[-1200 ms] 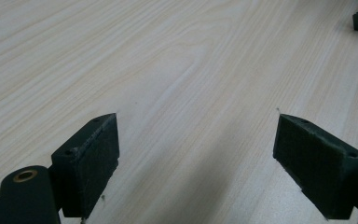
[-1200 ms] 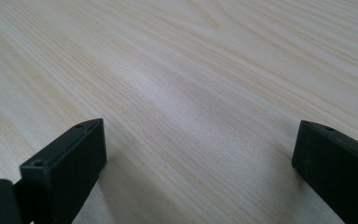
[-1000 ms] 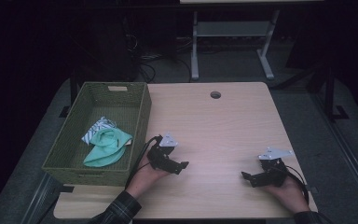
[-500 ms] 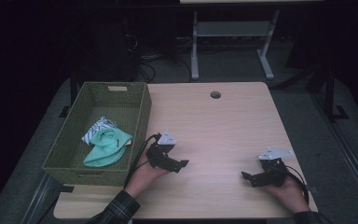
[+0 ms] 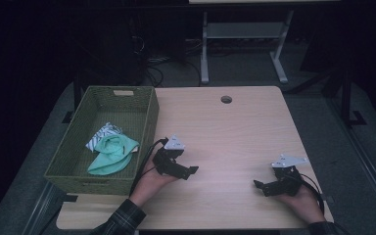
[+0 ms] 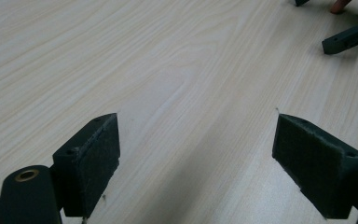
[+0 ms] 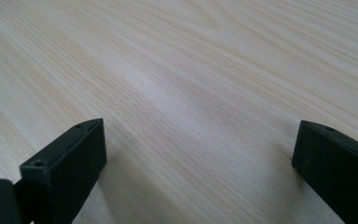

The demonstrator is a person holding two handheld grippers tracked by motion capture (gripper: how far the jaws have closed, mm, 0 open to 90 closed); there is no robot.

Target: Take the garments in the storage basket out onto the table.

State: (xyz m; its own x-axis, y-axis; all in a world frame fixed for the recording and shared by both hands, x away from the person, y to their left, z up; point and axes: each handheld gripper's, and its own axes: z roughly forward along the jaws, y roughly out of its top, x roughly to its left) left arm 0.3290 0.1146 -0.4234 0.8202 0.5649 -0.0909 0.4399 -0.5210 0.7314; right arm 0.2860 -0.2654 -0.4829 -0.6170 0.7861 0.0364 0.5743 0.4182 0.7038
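My left gripper (image 5: pixel 183 171) and right gripper (image 5: pixel 263 186) gape wide and hold nothing, both cloths (image 5: pixel 111 151) already sit in the basket (image 5: pixel 148 121), so I think I'm about done.

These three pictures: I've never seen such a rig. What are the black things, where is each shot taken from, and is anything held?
A person sits at a wooden table with a hand-held two-jaw gripper in each hand. The high view looks down from above: left gripper, right gripper. The other two pictures come from cameras riding on the grippers, looking along their black jaws at bare wood. Both stand open, holding nothing. At the table's left sits a green woven basket with a teal cloth and a striped cloth inside.
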